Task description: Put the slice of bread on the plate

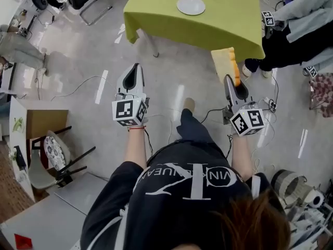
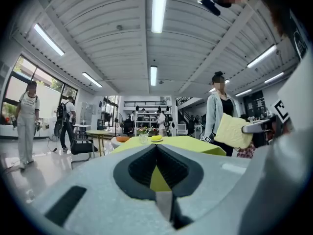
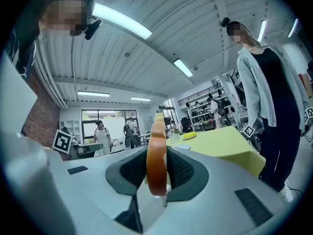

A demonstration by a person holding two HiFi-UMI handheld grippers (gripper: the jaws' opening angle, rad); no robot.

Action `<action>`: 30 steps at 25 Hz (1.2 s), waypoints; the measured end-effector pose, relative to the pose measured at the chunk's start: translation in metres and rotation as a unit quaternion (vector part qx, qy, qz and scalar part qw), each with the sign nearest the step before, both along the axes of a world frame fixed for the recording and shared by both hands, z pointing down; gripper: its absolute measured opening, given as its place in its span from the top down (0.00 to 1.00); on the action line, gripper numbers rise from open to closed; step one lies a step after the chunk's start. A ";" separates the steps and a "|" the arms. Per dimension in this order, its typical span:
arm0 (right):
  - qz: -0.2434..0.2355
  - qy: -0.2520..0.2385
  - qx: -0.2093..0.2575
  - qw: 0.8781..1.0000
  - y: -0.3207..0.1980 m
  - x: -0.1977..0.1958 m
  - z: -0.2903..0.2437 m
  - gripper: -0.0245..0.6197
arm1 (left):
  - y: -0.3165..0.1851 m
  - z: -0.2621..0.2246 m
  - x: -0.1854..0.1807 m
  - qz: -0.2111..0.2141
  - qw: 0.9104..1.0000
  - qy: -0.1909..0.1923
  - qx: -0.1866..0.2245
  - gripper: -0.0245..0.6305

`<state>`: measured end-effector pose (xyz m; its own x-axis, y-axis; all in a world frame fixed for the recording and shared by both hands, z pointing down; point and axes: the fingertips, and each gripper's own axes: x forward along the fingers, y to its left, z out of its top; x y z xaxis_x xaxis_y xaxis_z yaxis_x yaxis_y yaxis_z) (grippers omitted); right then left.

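A white plate (image 1: pixel 191 5) lies on the table with the yellow-green cloth (image 1: pixel 223 25), ahead of me across open floor. My right gripper (image 1: pixel 230 81) is shut on the slice of bread (image 1: pixel 225 61), which sticks out forward past its fingertips. In the right gripper view the bread (image 3: pixel 157 151) stands edge-on between the pads, brown crust towards the camera, with the table (image 3: pixel 220 143) and the plate (image 3: pixel 183 146) beyond. My left gripper (image 1: pixel 136 66) is level beside it, shut and holding nothing. The left gripper view shows the bread (image 2: pixel 232 130) at the right.
A person in a grey jacket (image 1: pixel 296 25) stands at the table's right corner. Cables (image 1: pixel 78 87) trail over the floor. A chair (image 1: pixel 57 158) and a grey tabletop (image 1: pixel 57 212) are at my lower left. A glass (image 2: pixel 143 138) and a yellow item (image 2: pixel 156 138) stand on the table.
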<state>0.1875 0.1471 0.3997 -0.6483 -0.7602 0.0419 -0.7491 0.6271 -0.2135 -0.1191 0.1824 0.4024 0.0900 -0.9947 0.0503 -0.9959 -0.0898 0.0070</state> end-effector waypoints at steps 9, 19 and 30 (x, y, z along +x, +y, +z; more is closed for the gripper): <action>-0.016 0.006 -0.011 1.000 -0.089 -0.021 -0.002 0.81 | -0.088 0.000 0.002 0.019 1.000 -0.001 -0.011 0.96; -0.025 0.006 -0.028 0.999 -0.169 -0.029 0.008 0.81 | -0.183 -0.002 0.012 0.038 0.999 -0.001 -0.009 0.96; -0.046 0.008 -0.045 0.998 -0.216 -0.042 0.015 0.81 | -0.235 0.006 0.027 0.056 0.998 -0.004 -0.024 0.96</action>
